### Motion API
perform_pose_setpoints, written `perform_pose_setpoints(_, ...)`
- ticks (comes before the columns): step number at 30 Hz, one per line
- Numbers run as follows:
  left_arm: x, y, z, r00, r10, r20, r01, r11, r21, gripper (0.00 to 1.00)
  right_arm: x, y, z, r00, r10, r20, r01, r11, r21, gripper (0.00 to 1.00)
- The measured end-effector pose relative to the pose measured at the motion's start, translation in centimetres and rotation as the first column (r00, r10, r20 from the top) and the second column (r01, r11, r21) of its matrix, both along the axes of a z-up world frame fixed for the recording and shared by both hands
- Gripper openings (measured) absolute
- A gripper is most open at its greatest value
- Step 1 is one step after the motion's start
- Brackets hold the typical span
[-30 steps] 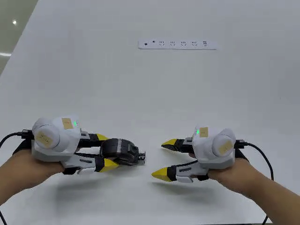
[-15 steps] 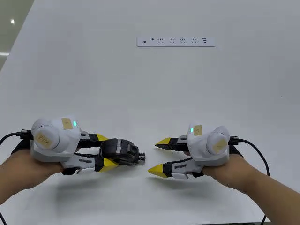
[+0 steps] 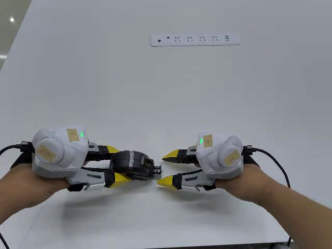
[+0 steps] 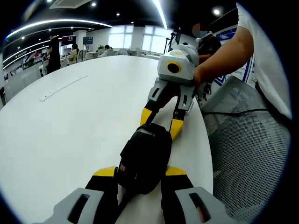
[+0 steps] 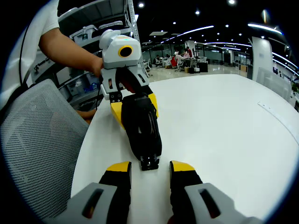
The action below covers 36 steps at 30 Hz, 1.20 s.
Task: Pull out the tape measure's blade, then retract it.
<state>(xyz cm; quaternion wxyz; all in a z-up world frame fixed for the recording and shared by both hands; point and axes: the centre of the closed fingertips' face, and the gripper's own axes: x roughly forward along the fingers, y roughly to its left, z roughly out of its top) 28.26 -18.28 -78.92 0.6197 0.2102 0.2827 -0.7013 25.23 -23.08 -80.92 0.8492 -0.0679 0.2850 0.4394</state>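
Tape measure, black and rounded with a ribbed plastic case point(image 3: 132, 163), lies near the front edge of the white workbench top point(image 3: 155, 93), a little left of the middle, clamped across its sides between the yellow-tipped jaws of the left gripper point(image 3: 118, 165). In the left gripper view the same case point(image 4: 145, 158) sits between that gripper's point(image 4: 140, 171) two jaws, which press on it from either side. The small metal hook of the blade point(image 3: 156, 169) sticks out of the case's end and points at the right gripper point(image 3: 166, 168), whose jaws stand apart at a moderate gap, one tip above and one below the hook in the head view, close to it but not closed on it. From the right gripper view the hook point(image 5: 149, 163) lies just between the yellow tips of the right gripper point(image 5: 150, 166), with bare gaps on both sides, and the black case point(image 5: 142, 123) runs away toward the left gripper point(image 5: 134, 108) that holds it. The right gripper point(image 4: 161, 122) also shows beyond the case in the left gripper view, tips apart. A long white power strip point(image 3: 194, 39) lies flat toward the far edge of the workbench, well apart from both grippers. A grey mesh chair back point(image 5: 37, 154) stands just off the front edge
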Motion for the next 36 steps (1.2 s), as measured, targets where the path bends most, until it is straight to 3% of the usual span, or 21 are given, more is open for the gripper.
perform_pose_setpoints(15,0.0,0.0,0.0,1.0,-0.006,0.003,0.006,1.0,0.001,0.33,0.3,0.7,-0.5,0.999,0.031,0.02,-0.031,1.0,-0.007,0.24)
perform_pose_setpoints(18,0.0,0.0,0.0,1.0,-0.009,0.004,0.009,1.0,0.002,0.33,0.4,0.6,-0.6,0.999,0.036,0.03,-0.035,0.999,-0.021,0.17)
perform_pose_setpoints(22,0.0,0.0,0.0,1.0,-0.013,0.008,0.013,1.0,0.006,0.32,0.2,0.8,-0.7,0.998,0.052,0.033,-0.051,0.998,-0.028,0.15)
perform_pose_setpoints(36,0.0,0.1,0.0,1.0,-0.023,0.02,0.023,1.0,0.014,0.32,0.3,1.1,-0.8,0.994,0.093,0.053,-0.09,0.995,-0.048,0.15)
